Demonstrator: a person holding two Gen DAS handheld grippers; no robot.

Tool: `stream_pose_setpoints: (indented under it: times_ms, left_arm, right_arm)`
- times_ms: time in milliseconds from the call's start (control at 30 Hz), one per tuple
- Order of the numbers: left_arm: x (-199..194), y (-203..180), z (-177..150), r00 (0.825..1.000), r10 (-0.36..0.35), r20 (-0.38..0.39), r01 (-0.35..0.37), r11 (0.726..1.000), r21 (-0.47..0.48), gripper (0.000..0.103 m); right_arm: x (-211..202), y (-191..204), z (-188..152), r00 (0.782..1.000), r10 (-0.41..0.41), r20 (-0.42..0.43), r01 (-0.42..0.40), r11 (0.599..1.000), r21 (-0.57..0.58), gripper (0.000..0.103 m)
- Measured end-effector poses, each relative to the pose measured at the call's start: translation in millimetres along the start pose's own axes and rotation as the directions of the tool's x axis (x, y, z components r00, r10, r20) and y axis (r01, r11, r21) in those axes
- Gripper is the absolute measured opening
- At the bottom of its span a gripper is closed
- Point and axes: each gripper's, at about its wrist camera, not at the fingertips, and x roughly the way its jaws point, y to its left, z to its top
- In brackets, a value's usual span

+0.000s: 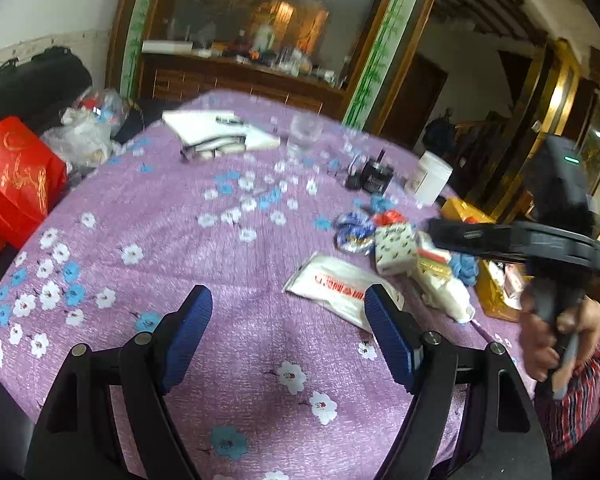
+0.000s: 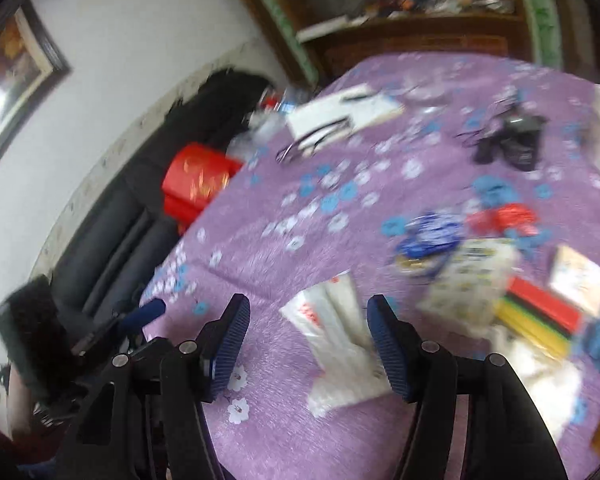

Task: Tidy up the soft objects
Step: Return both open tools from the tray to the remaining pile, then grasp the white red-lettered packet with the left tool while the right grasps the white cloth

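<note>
A red bag point(image 1: 18, 184) stands at the table's left edge. On the purple floral cloth point(image 1: 188, 240) lie a notebook point(image 1: 216, 130), a glass point(image 1: 305, 134), a dark jar point(image 1: 376, 178) and a white tub point(image 1: 432, 176). The left gripper point(image 1: 288, 332) is wide open and holds nothing. The white packet point(image 1: 340, 292), with red print too blurred to read, lies flat just ahead of its right finger; a pile of soft packs point(image 1: 396, 248) sits further right. Only the left view shows the right gripper point(image 1: 512, 240) from outside, in a hand point(image 1: 556, 336). The right view shows its fingers point(image 2: 384, 332) spread, empty, over the packet point(image 2: 336, 344), plus a red-yellow box point(image 2: 540, 316).
</note>
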Motion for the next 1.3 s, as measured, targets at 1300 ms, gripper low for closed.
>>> stream_pose_setpoints:
  times_ms: [1300]
  left_arm:
    - [123.3,-72.5,7.1,0.943,0.154,-0.295,-0.122,0.985,0.124,0.043]
  right_arm:
    - [-34.9,-103.2,-75.8,0.935,-0.354,0.038,0.354,0.935,-0.004,0.046]
